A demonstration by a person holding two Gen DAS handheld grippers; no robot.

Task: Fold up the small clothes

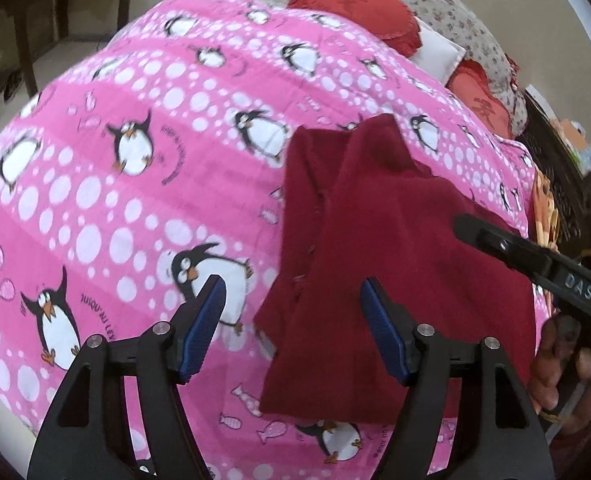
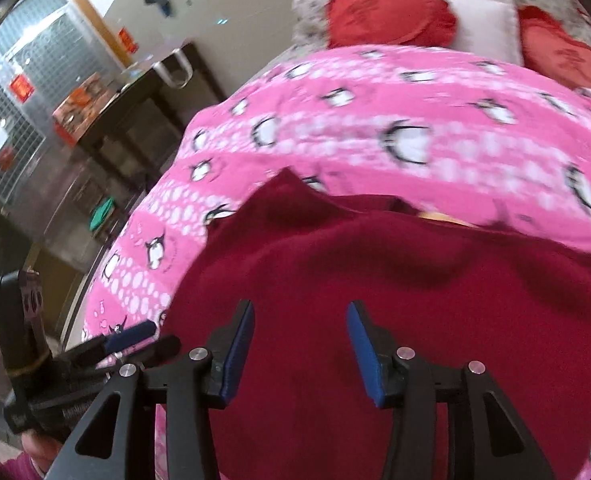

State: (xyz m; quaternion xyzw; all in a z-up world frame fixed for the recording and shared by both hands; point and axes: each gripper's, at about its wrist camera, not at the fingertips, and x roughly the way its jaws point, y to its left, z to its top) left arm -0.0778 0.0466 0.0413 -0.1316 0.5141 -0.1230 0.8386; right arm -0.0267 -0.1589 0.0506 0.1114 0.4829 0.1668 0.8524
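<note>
Garment (image 1: 379,264) first: a small dark red knit piece lies on the bed, spread over a pink quilt (image 1: 127,184) printed with penguins and white dots. In the left wrist view it sits right of centre, with one long flap already laid over lengthwise, so that a ridge runs from its far corner down to its near edge. In the right wrist view the same cloth fills the near half of the picture, fairly flat, with a pointed corner sticking out at its far left.

We hold both claws apart and empty. Our left claw (image 1: 293,328) hovers at the left edge of the garment, one pad over the quilt and the other over the red cloth. Our right claw (image 2: 300,350) hangs just above the middle of the cloth, jaws spread, nothing between them. Whether the pads touch the fabric, we cannot tell.

We judge that we are partway through the fold: one lengthwise fold looks done and the next grasp is not yet taken. The next move calls for each claw to pinch a corner or edge on the same end, lift it just clear and carry it across to the opposite end, keeping the layers together. Soft knit on a soft quilt may drag or bunch, so a clean pinch of the cloth alone matters.

Red cushions (image 2: 391,16) lie well away at the far end of the bed.
</note>
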